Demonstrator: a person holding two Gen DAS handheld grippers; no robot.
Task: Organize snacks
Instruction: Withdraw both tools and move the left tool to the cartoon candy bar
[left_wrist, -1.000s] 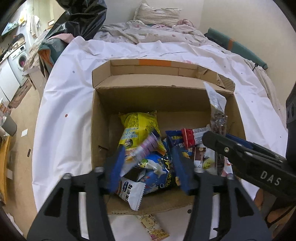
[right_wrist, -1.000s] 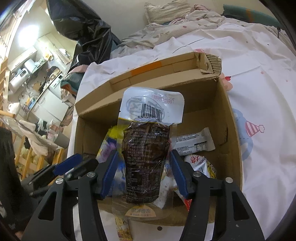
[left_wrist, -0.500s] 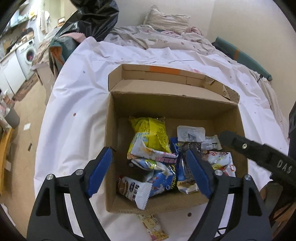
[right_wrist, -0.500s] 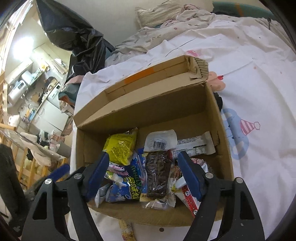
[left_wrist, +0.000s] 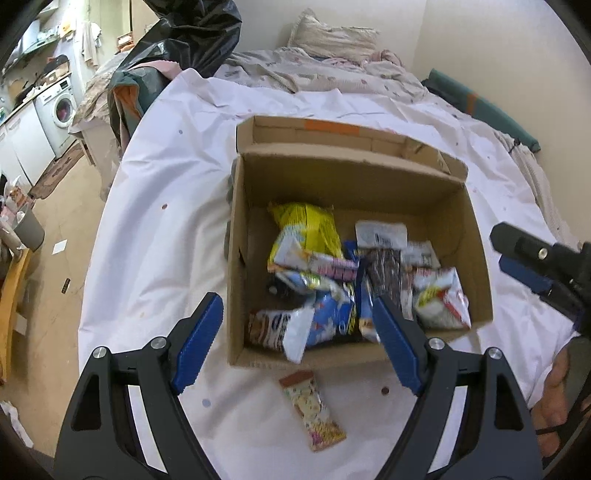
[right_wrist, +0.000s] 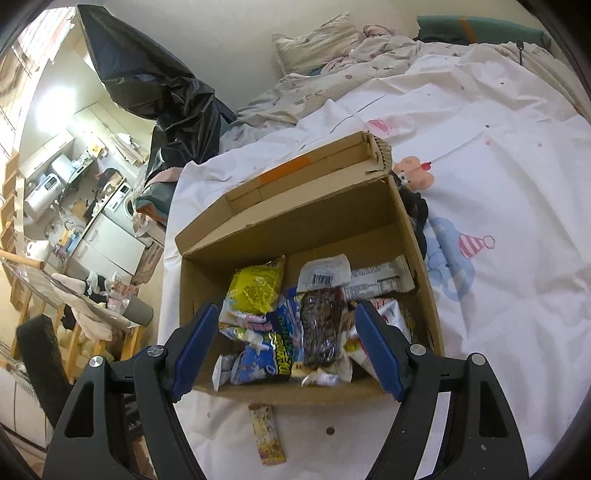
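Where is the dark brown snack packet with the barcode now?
In the right wrist view, the dark brown packet lies inside the cardboard box, near the front middle, between the blue bag and the white-red packet.

Soft daylight is filling both views evenly; glare is washing out the window (right_wrist: 55, 99) at upper left. Fisheye curvature is bending the edges, and motion blur is smearing the snack packets (left_wrist: 332, 280).
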